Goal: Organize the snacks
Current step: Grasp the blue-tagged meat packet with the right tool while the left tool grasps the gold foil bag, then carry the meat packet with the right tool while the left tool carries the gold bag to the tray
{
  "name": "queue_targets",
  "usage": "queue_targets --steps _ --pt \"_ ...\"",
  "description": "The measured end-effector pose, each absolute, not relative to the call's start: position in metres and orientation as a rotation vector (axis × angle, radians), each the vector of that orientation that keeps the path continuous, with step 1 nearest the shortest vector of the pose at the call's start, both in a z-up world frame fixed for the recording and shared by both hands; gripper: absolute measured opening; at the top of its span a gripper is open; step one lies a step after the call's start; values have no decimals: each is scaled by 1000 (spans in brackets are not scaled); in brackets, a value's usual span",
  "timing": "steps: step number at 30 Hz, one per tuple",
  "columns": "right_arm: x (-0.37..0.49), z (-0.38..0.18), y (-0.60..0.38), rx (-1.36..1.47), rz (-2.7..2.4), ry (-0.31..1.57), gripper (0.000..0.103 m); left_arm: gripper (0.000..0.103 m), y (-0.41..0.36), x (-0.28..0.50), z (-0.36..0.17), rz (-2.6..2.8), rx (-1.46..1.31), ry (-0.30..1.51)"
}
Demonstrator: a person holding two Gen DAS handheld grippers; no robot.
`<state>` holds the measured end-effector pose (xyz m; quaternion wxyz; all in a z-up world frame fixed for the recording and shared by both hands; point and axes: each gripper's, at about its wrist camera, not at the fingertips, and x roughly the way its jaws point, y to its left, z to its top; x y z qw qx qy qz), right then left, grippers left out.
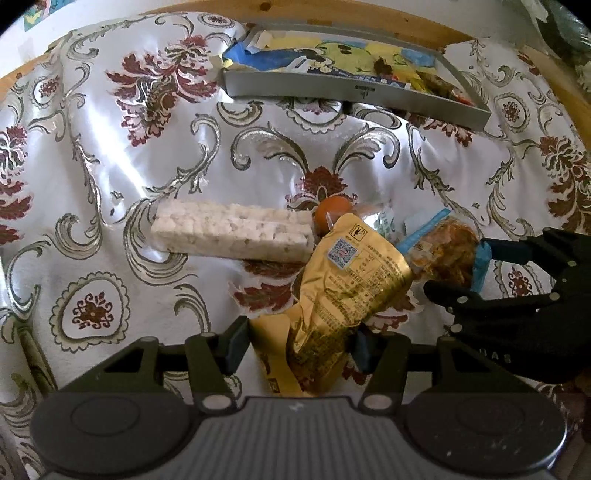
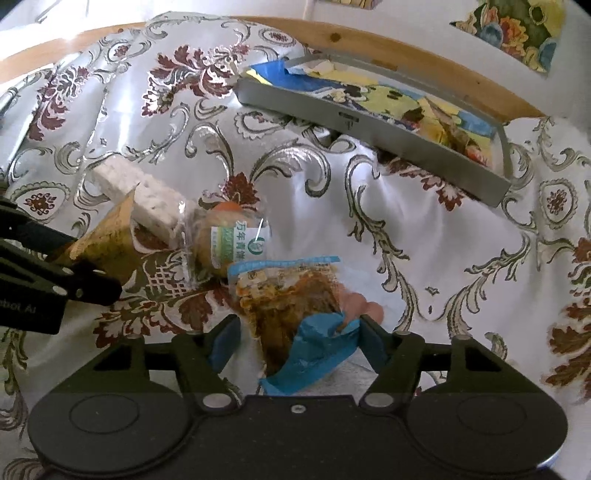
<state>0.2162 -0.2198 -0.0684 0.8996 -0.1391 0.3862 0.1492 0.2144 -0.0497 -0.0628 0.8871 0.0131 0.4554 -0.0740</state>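
Note:
A crumpled gold foil packet (image 1: 343, 280) sits between the fingers of my left gripper (image 1: 300, 347). Both pads touch it and its far end tilts up off the cloth (image 2: 107, 236). A clear packet of brown-orange snack with blue ends (image 2: 291, 306) lies in front of my right gripper (image 2: 299, 343). That gripper is open, and its fingers straddle the blue end without pressing it. Behind both lie a white puffed-rice bar (image 1: 232, 230) and a clear bag with a green label holding an orange item (image 2: 229, 240). A grey tray (image 1: 351, 92) holding several snack packets stands at the back.
Everything rests on a wrinkled white cloth with red and silver flowers (image 1: 110, 147). A wooden edge (image 1: 332, 14) runs behind the tray. The two grippers are close, with the right one (image 1: 460, 267) just right of the gold packet. Something pink (image 2: 364, 308) peeks from under the blue-ended packet.

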Motion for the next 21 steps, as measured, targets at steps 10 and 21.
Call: queue_targets --steps 10,21 --pt "195 -53 -219 -338 301 708 70 60 -54 210 -49 -144 35 915" --pt "185 -39 -222 -332 283 629 69 60 -57 212 -36 -136 33 885"
